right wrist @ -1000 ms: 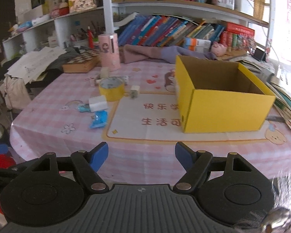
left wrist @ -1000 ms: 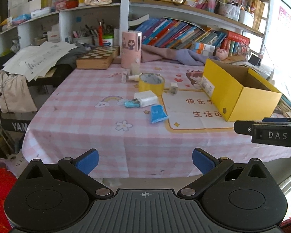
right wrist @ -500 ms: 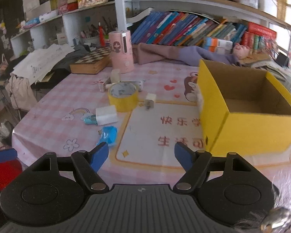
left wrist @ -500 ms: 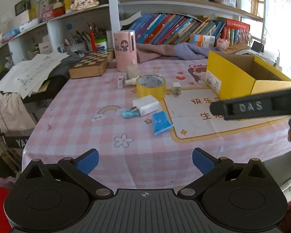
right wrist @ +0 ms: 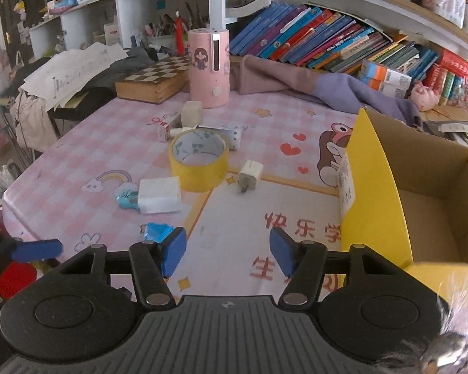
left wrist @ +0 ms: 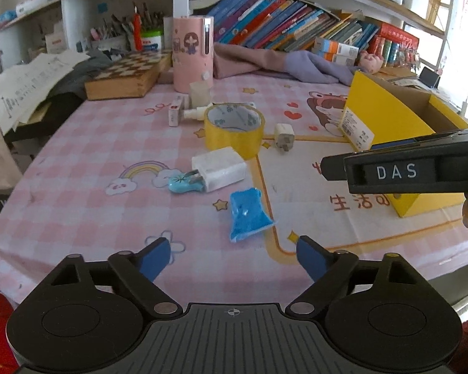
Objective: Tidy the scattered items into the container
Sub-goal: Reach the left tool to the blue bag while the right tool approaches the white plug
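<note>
A yellow cardboard box (left wrist: pixel 387 124) (right wrist: pixel 374 187) stands open and empty on the right of the pink checked table. Scattered to its left are a yellow tape roll (left wrist: pixel 234 131) (right wrist: pixel 199 162), a white charger block (left wrist: pixel 218 168) (right wrist: pixel 159 198), a blue packet (left wrist: pixel 248 215) (right wrist: pixel 156 230) and a small white plug (left wrist: pixel 284 135) (right wrist: pixel 249 176). My left gripper (left wrist: pixel 234 255) hovers just short of the blue packet, its jaws closing with nothing between them. My right gripper (right wrist: pixel 227 254) is over the printed mat beside the box, its jaws also closing on nothing.
A pink cylinder (left wrist: pixel 192 53), a chessboard box (left wrist: pixel 124 74) and a purple cloth (left wrist: pixel 296 65) lie at the table's back. Behind them stand shelves of books. A small spray bottle (left wrist: pixel 192 112) lies behind the tape. The right gripper's body (left wrist: pixel 405 171) crosses the left wrist view in front of the box.
Both grippers have come forward over the table toward the scattered items. The jaws of both stand narrower than before. The right gripper's body has slid further into the left wrist view.
</note>
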Available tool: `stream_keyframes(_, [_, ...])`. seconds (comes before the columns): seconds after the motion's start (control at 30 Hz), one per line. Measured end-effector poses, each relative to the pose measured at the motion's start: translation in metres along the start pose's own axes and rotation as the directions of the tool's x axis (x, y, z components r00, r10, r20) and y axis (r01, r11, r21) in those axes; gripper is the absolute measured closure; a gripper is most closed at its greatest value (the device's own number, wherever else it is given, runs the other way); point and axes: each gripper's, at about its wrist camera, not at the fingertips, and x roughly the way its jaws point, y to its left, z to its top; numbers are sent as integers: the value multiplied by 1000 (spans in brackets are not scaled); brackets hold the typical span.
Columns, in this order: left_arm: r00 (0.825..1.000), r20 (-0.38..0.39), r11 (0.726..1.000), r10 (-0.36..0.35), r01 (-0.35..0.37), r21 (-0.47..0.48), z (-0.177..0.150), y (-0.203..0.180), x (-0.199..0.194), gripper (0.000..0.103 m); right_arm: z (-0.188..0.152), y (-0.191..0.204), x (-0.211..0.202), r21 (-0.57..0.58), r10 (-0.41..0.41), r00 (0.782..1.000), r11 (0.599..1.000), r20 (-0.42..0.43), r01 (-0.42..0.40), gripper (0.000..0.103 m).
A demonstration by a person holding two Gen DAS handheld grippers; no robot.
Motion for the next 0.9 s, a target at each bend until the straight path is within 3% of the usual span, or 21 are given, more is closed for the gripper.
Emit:
stream_keyframes(0.3, [997, -69, 999, -32, 33, 14, 17, -9, 40, 39, 23, -21, 38, 11, 12, 999, 1000, -45, -11, 45])
stream_keyframes(0.47, [996, -88, 1000, -21, 22, 16, 24, -13, 57, 41, 36, -29, 62, 32, 24, 996, 999, -82, -22, 45])
stream_keyframes(0.77, [992, -125, 1000, 7, -5, 20, 37, -15, 77, 56, 59, -36, 100, 66, 14, 995, 998, -103, -8, 46])
stream_keyframes(0.9, [991, -131, 999, 13, -9, 32, 40, -14, 77, 74, 67, -38, 116, 79, 2, 993, 997, -122, 7, 50])
